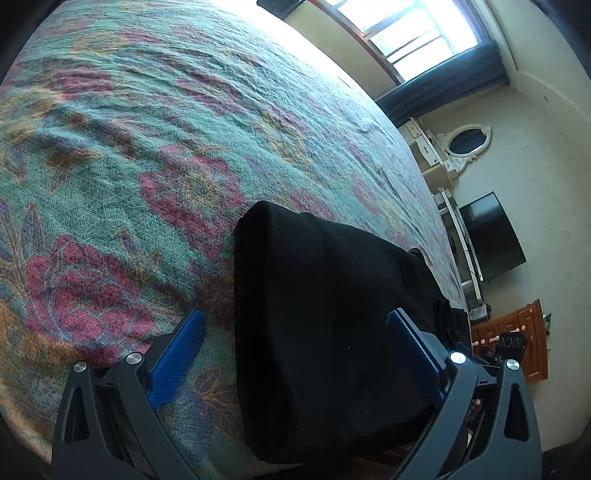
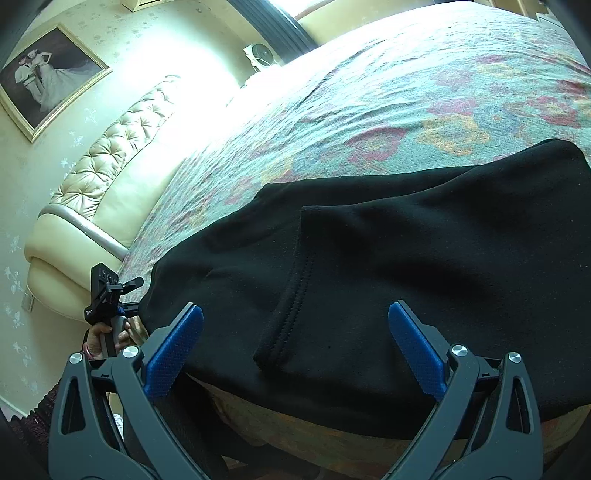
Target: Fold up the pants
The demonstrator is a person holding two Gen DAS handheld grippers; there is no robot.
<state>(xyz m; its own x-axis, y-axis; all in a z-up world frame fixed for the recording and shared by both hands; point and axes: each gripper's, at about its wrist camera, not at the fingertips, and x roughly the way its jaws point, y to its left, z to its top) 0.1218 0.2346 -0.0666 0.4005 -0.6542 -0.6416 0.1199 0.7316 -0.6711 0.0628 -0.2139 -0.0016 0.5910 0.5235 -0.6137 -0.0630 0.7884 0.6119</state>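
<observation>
Black pants (image 1: 317, 306) lie folded on the flowered bedspread (image 1: 147, 147) near the bed's front edge. In the right wrist view the pants (image 2: 406, 258) spread wide, with a stitched hem (image 2: 288, 295) lying on top. My left gripper (image 1: 295, 350) is open, its blue fingers on either side of one end of the pants. My right gripper (image 2: 295, 347) is open above the hem, holding nothing. The left gripper also shows in the right wrist view (image 2: 110, 295), held in a hand at the far end of the pants.
The bedspread (image 2: 369, 110) covers the bed. A padded cream headboard (image 2: 110, 166) and a framed picture (image 2: 48, 77) are at the left. A window (image 1: 406, 33), a mirror (image 1: 467, 140), a dark screen (image 1: 491, 236) and a wooden cabinet (image 1: 517, 339) stand beyond the bed.
</observation>
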